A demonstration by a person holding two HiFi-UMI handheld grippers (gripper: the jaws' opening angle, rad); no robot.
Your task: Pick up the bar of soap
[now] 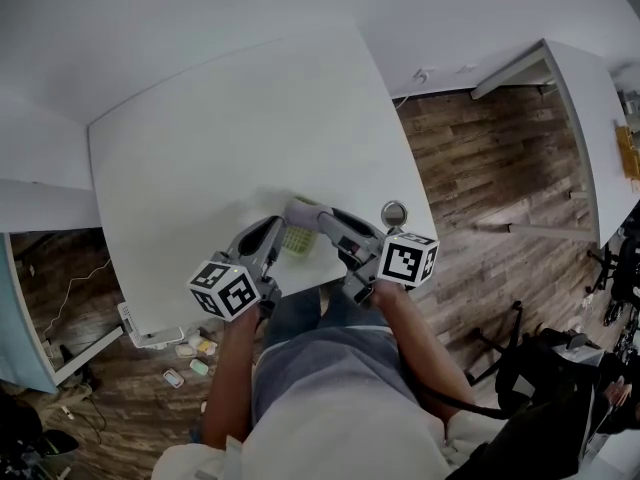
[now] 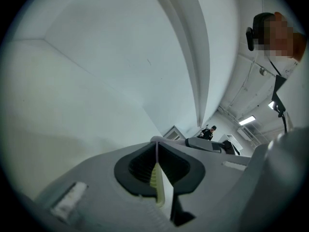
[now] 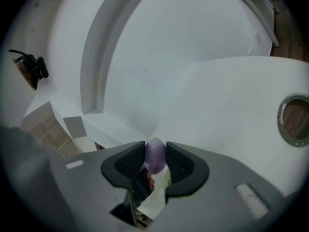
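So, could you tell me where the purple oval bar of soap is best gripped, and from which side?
Across its narrower width, at the rounded end, coming nearly level from the near edge of the white table. The purple oval bar of soap shows a slim profile that fits between the jaws; the right gripper has it so, while the left gripper pinches the yellow-green tray.

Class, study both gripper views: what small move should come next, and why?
Probably raise the right gripper a little. Its jaws are clamped on the purple soap, so the grip looks made, and the left gripper pinches the edge of the green tray, likely steadying it.
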